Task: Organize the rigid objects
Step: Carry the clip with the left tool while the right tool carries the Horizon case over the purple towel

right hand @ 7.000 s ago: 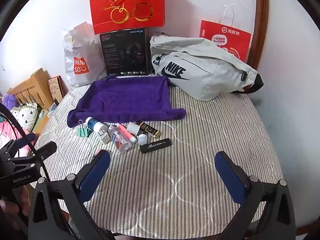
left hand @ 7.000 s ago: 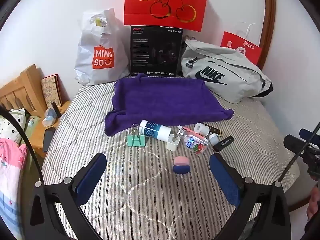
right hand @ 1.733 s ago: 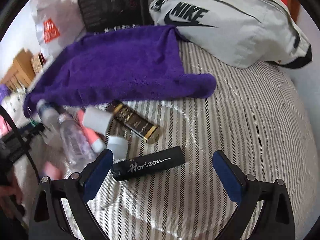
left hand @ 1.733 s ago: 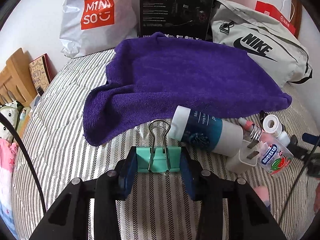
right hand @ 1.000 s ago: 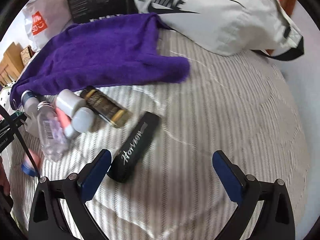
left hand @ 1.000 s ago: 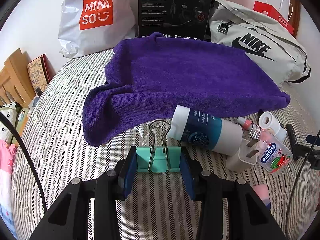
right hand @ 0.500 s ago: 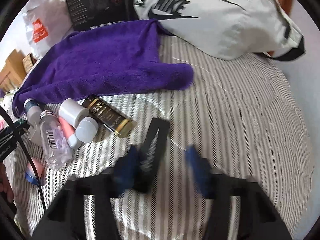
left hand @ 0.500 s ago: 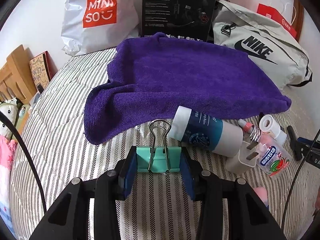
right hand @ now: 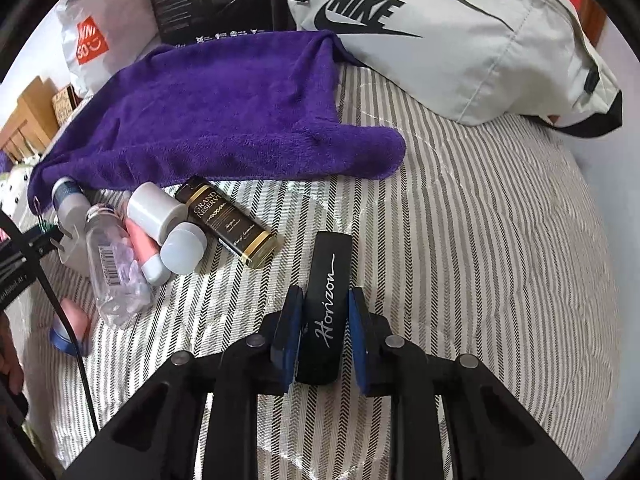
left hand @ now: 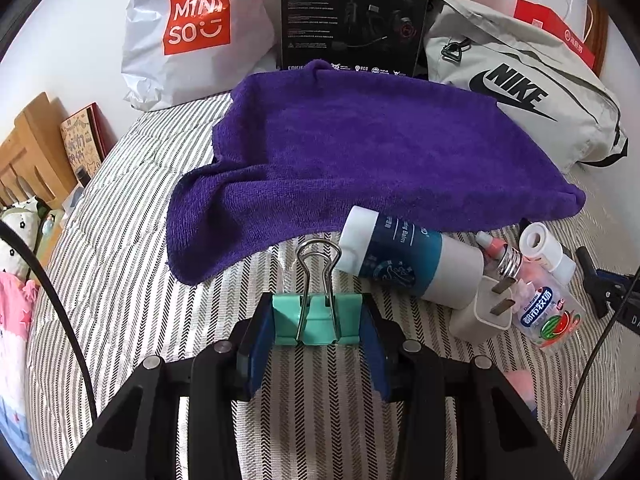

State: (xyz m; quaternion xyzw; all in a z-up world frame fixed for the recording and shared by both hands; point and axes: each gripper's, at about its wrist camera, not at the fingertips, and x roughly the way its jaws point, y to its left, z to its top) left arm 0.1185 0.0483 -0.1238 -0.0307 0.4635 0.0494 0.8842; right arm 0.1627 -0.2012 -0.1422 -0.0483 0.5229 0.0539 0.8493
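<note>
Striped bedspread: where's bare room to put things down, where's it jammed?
Free: the striped bedspread right of the black Horizon case, up to the grey Nike bag; the strip left of the purple towel toward the wooden headboard. The towel's top is bare too. Crowded: along the towel's near edge, from the blue-white bottle to the brown Grand Reserva tube.

White plastic bag [left hand: 192, 36], upper left of left wrist view: "MINISO" on orange panel; black box [left hand: 354, 16], top centre: "HECATE" at upper edge, "EDIFIER" partly cut at lower left; grey bag [left hand: 520, 96], upper right: "NIKE" with swoosh; black case [right hand: 328, 304], lower centre of right wrist view: "Horizon" in white script; dark bottle [right hand: 226, 220], left of centre: "GRAND RESERVA"; small print elsewhere unreadable.
</note>
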